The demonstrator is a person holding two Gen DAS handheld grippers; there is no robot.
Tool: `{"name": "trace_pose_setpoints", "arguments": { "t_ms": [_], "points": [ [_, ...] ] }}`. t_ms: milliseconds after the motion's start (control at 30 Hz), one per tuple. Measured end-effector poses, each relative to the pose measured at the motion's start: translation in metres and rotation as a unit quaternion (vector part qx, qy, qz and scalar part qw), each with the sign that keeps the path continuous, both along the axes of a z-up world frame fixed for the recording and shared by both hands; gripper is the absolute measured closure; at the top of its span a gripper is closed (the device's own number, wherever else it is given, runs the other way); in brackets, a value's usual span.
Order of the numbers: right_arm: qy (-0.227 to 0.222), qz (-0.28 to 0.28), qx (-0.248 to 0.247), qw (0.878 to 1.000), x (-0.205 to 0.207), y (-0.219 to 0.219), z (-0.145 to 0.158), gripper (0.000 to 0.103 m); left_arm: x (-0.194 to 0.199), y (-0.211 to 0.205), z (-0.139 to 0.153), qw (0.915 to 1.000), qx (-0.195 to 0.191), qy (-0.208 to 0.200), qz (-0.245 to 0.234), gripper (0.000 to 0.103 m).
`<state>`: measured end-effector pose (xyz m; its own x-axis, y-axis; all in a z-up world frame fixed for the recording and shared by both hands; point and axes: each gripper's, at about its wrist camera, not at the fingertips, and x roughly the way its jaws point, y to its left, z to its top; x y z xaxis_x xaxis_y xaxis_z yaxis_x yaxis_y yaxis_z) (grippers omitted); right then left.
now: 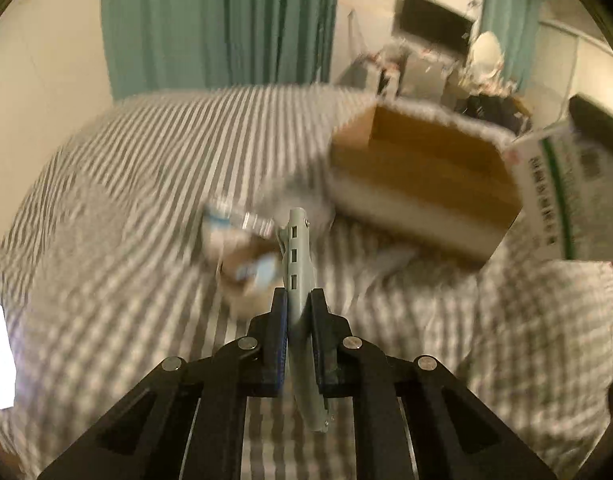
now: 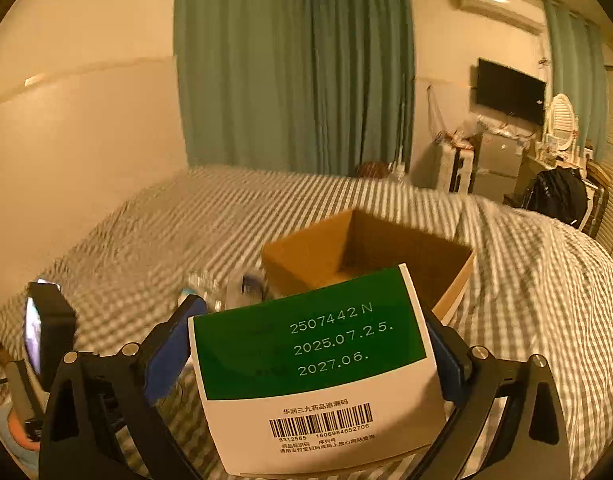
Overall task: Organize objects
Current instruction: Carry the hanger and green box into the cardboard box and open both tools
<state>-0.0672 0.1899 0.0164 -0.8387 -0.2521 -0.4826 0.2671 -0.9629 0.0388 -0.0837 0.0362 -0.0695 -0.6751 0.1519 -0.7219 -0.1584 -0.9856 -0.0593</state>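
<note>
Ahead of our right tongs [image 2: 306, 364], which pinch the medicine box [image 2: 318, 368] across its width, the carton [image 2: 370, 256] lies open on the bed [image 2: 186, 216]; our left tongs [image 1: 296, 240] are pressed together, and their hand is farther off.

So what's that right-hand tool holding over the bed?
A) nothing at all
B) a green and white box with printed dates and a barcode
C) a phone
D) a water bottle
B: in the right wrist view the right tool is clamped on both sides of a green and white box with dates and a barcode, held in front of the open cardboard box.
</note>
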Motion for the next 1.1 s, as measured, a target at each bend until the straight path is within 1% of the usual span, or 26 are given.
{"name": "trace_pose_setpoints", "arguments": {
  "t_ms": [100, 133, 233, 333, 433, 500, 600, 667, 767, 800, 867, 900, 933, 967, 1000, 1033, 1100],
  "points": [
    [0.023, -0.003, -0.018, 1.0, -0.005, 0.008, 0.021, 0.004, -0.021, 0.007, 0.032, 0.9994, 0.023, 0.02, -0.014, 0.093],
    [0.029, -0.005, -0.018, 0.999, -0.008, 0.01, 0.028, 0.004, -0.03, 0.01, 0.041, 0.9991, 0.024, 0.029, -0.017, 0.093],
    [0.044, -0.008, -0.021, 0.999, -0.024, 0.015, 0.045, 0.004, -0.055, 0.028, 0.064, 0.9972, 0.012, 0.07, -0.026, 0.093],
    [0.052, -0.019, -0.037, 0.998, -0.043, 0.025, 0.06, 0.004, -0.079, 0.048, 0.074, 0.9955, 0.012, 0.082, -0.045, 0.093],
    [0.054, -0.023, -0.041, 0.997, -0.059, 0.032, 0.064, 0.004, -0.105, 0.073, 0.078, 0.9926, 0.013, 0.1, -0.069, 0.093],
    [0.049, -0.028, -0.038, 0.998, -0.078, 0.036, 0.059, 0.004, -0.123, 0.083, 0.075, 0.9921, 0.013, 0.099, -0.076, 0.093],
    [0.035, -0.033, -0.043, 0.998, -0.102, 0.044, 0.047, 0.004, -0.157, 0.097, 0.06, 0.9926, 0.019, 0.082, -0.087, 0.093],
    [0.022, -0.039, -0.048, 0.998, -0.12, 0.051, 0.035, 0.004, -0.173, 0.105, 0.05, 0.9922, 0.012, 0.078, -0.096, 0.093],
    [-0.002, -0.064, -0.058, 0.996, -0.143, 0.061, 0.011, 0.003, -0.189, 0.114, 0.038, 0.9903, -0.005, 0.086, -0.108, 0.092],
    [-0.007, -0.078, -0.063, 0.995, -0.149, 0.066, 0.002, 0.003, -0.193, 0.115, 0.036, 0.9897, -0.008, 0.09, -0.11, 0.091],
    [-0.016, -0.093, -0.063, 0.994, -0.154, 0.071, -0.007, 0.002, -0.198, 0.12, 0.032, 0.9889, -0.004, 0.087, -0.12, 0.089],
    [-0.022, -0.093, -0.063, 0.993, -0.155, 0.073, -0.01, 0.002, -0.201, 0.12, 0.032, 0.9891, 0.0, 0.082, -0.123, 0.084],
    [-0.022, -0.089, -0.068, 0.993, -0.155, 0.076, -0.01, 0.002, -0.203, 0.121, 0.031, 0.9895, 0.001, 0.077, -0.123, 0.074],
    [-0.02, -0.087, -0.072, 0.993, -0.153, 0.079, -0.009, 0.002, -0.203, 0.122, 0.032, 0.99, 0.001, 0.075, -0.12, 0.067],
    [-0.016, -0.087, -0.073, 0.993, -0.151, 0.081, -0.008, 0.001, -0.201, 0.122, 0.033, 0.9906, 0.0, 0.076, -0.114, 0.051],
    [-0.008, -0.089, -0.071, 0.994, -0.146, 0.082, -0.005, 0.0, -0.197, 0.118, 0.038, 0.991, 0.0, 0.083, -0.105, 0.045],
    [0.009, -0.092, -0.064, 0.994, -0.136, 0.083, 0.004, 0.0, -0.186, 0.114, 0.045, 0.9912, 0.002, 0.088, -0.099, 0.043]
  ]
}}
